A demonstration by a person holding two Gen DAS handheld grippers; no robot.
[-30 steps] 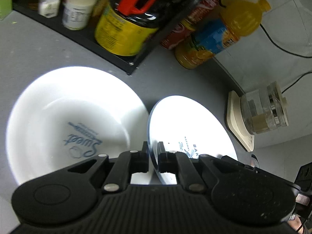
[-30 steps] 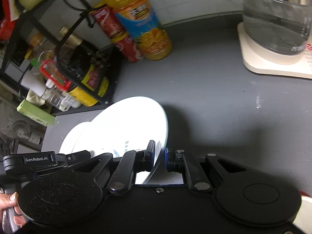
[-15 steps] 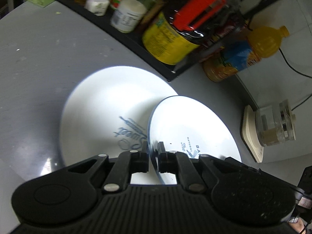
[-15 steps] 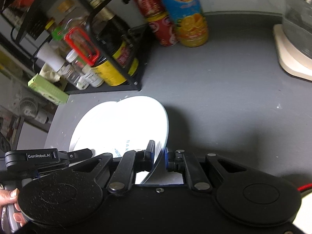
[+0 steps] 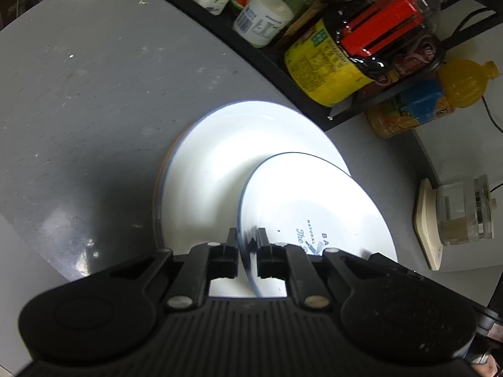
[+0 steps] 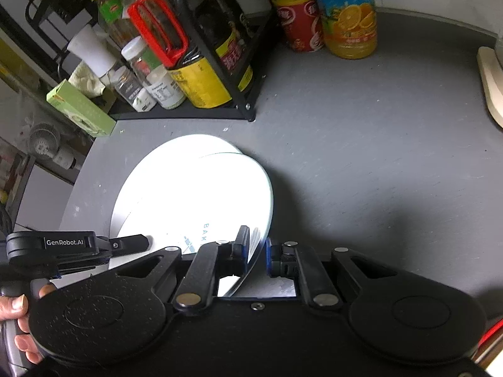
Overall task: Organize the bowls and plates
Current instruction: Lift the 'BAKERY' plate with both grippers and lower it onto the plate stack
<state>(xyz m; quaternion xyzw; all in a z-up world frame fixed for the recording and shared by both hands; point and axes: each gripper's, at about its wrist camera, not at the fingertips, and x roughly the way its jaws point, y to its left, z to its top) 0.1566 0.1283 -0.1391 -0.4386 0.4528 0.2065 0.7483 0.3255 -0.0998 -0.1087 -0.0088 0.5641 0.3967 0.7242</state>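
A small white plate (image 5: 314,207) with a thin blue rim and blue print is held tilted between both grippers. My left gripper (image 5: 246,240) is shut on its near left rim. My right gripper (image 6: 257,245) is shut on the opposite rim, where the small plate (image 6: 213,194) glares white. Below it a larger white plate (image 5: 226,163) lies flat on the grey counter (image 5: 94,94), and the small plate overlaps its right half. A brownish edge shows under the larger plate's left side. The left gripper (image 6: 135,243) and the hand holding it show at the left of the right wrist view, beside the larger plate (image 6: 141,182).
A black rack (image 6: 220,113) with bottles and jars stands behind the plates. An orange juice bottle (image 6: 349,15) and a red can (image 6: 298,22) stand to its right. A glass kettle (image 5: 462,210) sits on a cream base at the far right. A green box (image 6: 81,110) lies near the counter's left edge.
Both grippers have carried the small plate sideways, from beside the larger plate to over its right half. The grips look the same.
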